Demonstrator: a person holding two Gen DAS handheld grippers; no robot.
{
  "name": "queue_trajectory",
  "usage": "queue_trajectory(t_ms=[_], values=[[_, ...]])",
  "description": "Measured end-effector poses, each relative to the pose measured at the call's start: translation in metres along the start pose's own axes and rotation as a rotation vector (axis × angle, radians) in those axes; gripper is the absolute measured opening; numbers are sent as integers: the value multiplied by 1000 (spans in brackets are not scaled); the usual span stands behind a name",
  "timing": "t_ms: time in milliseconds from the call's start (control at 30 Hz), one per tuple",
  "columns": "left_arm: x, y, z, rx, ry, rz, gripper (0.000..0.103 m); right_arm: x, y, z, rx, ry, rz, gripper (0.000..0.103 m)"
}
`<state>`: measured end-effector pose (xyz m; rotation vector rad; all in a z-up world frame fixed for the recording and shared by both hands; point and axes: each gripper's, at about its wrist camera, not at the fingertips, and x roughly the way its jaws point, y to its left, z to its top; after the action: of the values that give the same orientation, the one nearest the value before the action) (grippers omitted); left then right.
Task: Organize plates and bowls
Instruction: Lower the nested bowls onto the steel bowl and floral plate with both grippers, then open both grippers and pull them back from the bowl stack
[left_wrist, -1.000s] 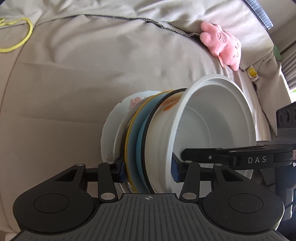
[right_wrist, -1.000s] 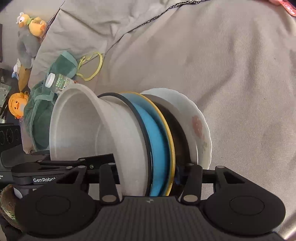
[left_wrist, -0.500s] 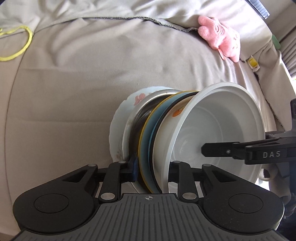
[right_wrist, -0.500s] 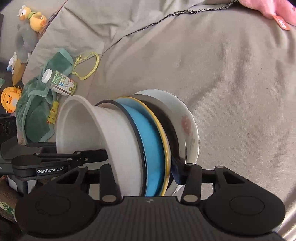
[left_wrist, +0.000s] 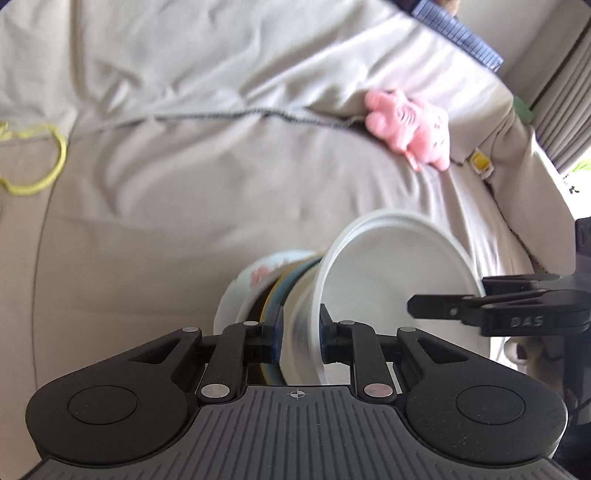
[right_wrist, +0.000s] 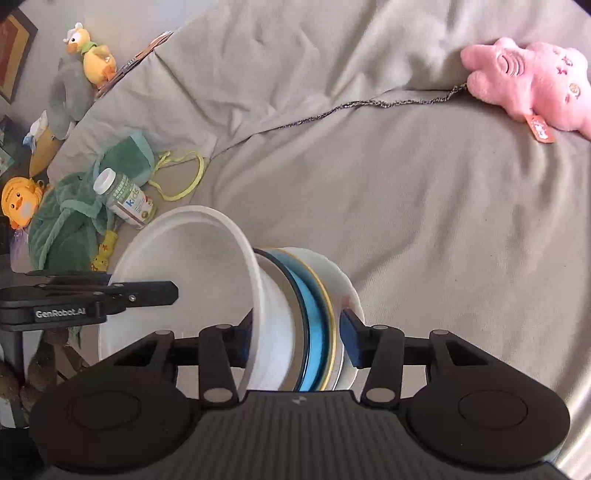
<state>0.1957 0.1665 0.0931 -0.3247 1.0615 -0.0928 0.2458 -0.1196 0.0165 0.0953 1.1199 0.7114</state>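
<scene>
A stack of dishes is held on edge above a beige-covered sofa. A big white bowl (left_wrist: 391, 280) faces sideways, with a blue yellow-rimmed plate (right_wrist: 316, 321) and a white floral plate (left_wrist: 258, 275) behind it. My left gripper (left_wrist: 298, 334) is shut on the white bowl's wall, its left finger between the bowl and the plates. My right gripper (right_wrist: 295, 338) is shut across the whole stack, from the white bowl (right_wrist: 192, 266) to the floral plate (right_wrist: 347, 295). Each gripper's finger shows inside the bowl in the other's view.
A pink plush toy (left_wrist: 410, 129) lies at the sofa's back right, also in the right wrist view (right_wrist: 532, 85). A yellow cord loop (left_wrist: 40, 162), a green cloth (right_wrist: 74, 218), a vitamin bottle (right_wrist: 123, 195) and duck toys (right_wrist: 94, 55) lie at the left.
Both grippers have lifted the stack up and back from the sofa. The left gripper now clamps only the bowl's wall instead of the whole stack.
</scene>
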Motion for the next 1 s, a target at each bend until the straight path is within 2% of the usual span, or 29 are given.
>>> queue_trajectory(t_ms=[200, 300, 333, 400, 500, 600, 700, 833, 1000], values=[[5, -1, -17, 20, 2, 46, 20, 2, 4, -24, -43, -90, -36, 45], [8, 3, -32, 36, -55, 60, 22, 9, 8, -38, -52, -117, -19, 43], [9, 4, -37, 47, -80, 59, 22, 14, 9, -41, -40, -106, -4, 38], [10, 3, -45, 70, -116, 82, 23, 16, 15, -46, -56, -142, -16, 38], [10, 0, -55, 100, -172, 131, 23, 21, 27, -51, -90, -182, -77, 35], [7, -4, -61, 97, -238, 155, 23, 20, 41, -61, -141, -274, -175, 35], [1, -12, -74, 103, -358, 185, 23, 7, 49, -76, -201, -394, -207, 35], [-14, -18, -102, 43, -515, 160, 25, -19, 53, -96, -213, -524, -186, 40], [-43, -35, -147, 5, -708, 156, 25, -45, 58, -135, -211, -631, -217, 49]])
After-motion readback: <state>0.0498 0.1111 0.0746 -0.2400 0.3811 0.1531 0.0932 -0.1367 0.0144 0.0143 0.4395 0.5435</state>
